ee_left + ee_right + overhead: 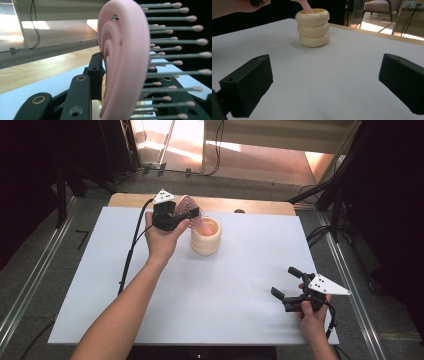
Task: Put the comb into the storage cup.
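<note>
From above, one pink hairbrush (187,210) is clamped in the left gripper (181,216), its handle dipping into the single cream holder (206,236) of three stacked rings on the white table (240,280); the right gripper (287,282) rests near the table's front right corner, jaws spread wide and empty. Along the left gripper's jaws, the brush head stands pinched between them, grey bristles (175,56) pointing right. Along the right gripper's jaws, both gape apart, the holder well beyond them
</note>
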